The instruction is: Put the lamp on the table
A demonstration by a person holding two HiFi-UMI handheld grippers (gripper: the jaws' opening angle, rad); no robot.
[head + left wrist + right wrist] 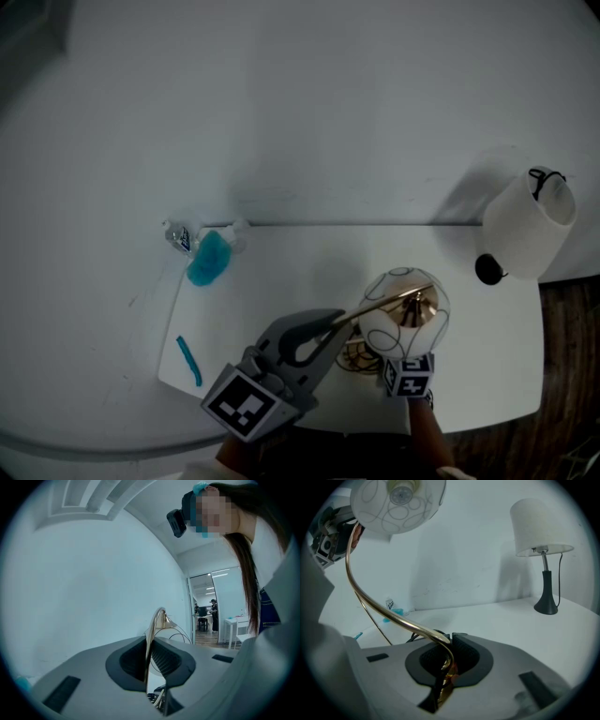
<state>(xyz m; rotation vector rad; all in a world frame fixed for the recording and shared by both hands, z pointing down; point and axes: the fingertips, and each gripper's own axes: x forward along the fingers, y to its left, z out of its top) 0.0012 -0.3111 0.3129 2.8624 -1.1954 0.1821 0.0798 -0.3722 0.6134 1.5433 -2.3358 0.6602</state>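
Left claw [149, 658], right claw [447, 660], both clamped on lamp [393, 498]

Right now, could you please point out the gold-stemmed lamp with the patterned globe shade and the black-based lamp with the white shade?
Gold-stemmed lamp with patterned globe shade [379, 508]: right gripper view, on the globe.
Black-based lamp with white shade [525, 230]: head view, on the shade's side.
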